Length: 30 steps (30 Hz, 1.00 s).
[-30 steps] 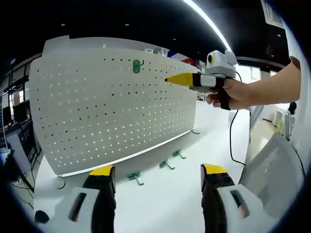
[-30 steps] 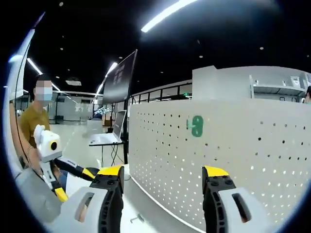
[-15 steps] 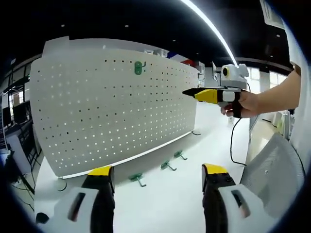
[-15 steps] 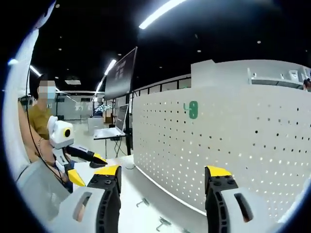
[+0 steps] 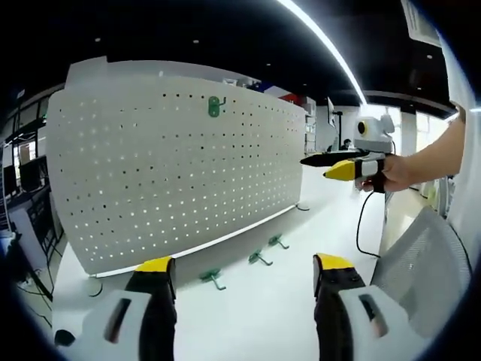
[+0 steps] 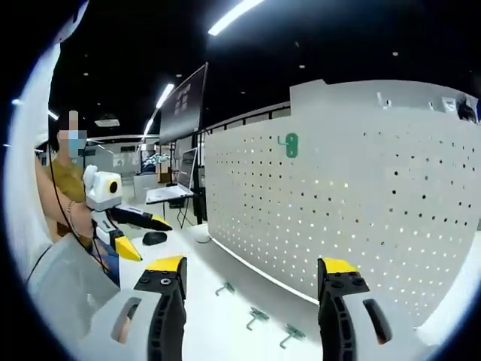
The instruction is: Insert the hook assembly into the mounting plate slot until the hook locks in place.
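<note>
In the left gripper view the left gripper [image 5: 240, 280] has its two yellow-tipped jaws spread wide apart with nothing between them, above a white table [image 5: 255, 308]. Just beyond the jaws, three green hooks [image 5: 258, 257] lie loose on the table in a row along the foot of a white pegboard [image 5: 173, 173] that stands upright. One more green hook [image 5: 216, 106] hangs high on the pegboard, near its top edge. To the right, a hand [image 5: 391, 174] holds the right gripper [image 5: 331, 164] in the air, well apart from the board, its jaws slightly parted and empty.

In the right gripper view the right gripper [image 6: 252, 282] also has its jaws wide and bare. Past them the loose hooks [image 6: 257, 317] lie on the table [image 6: 203, 301] beside the base of the pegboard [image 6: 338, 203], and the mounted hook [image 6: 290, 145] sits up on the board's face. At left, the left gripper [image 6: 143, 229] comes into sight, held by a person [image 6: 64, 188], with its jaws apart.
</note>
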Available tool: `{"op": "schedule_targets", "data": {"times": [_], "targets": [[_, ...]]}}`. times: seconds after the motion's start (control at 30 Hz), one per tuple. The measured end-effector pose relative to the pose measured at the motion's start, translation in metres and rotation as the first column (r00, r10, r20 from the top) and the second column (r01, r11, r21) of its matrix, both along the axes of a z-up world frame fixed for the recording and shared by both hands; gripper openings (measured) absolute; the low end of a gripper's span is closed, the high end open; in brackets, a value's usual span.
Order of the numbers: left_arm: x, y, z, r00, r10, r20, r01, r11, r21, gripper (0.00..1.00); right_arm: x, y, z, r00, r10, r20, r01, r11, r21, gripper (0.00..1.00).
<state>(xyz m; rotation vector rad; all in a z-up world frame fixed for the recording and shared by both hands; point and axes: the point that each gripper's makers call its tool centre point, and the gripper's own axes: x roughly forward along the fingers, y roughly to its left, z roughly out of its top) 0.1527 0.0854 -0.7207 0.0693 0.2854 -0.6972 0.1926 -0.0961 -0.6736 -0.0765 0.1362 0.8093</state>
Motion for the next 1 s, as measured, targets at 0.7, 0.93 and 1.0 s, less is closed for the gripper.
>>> {"op": "schedule_targets", "data": {"times": [0.7,0.93,1.0], "targets": [[0.000,0.009,-0.009,1.000,0.006,-0.022,-0.006,1.000,0.019,0.76,-0.016,-0.035,-0.031,0.995,-0.063,-0.072,0.061,0.998,-0.032,0.68],[-0.003,0.012,-0.012,0.999,0.006,-0.033,-0.005,1.000,0.028,0.75,-0.024,-0.045,-0.042,0.991,-0.081,-0.104,0.076,0.996,-0.048,0.68],[-0.004,0.014,-0.013,0.999,0.008,-0.037,-0.006,1.000,0.030,0.75,-0.027,-0.047,-0.045,0.990,-0.084,-0.111,0.078,0.996,-0.052,0.68]]}}
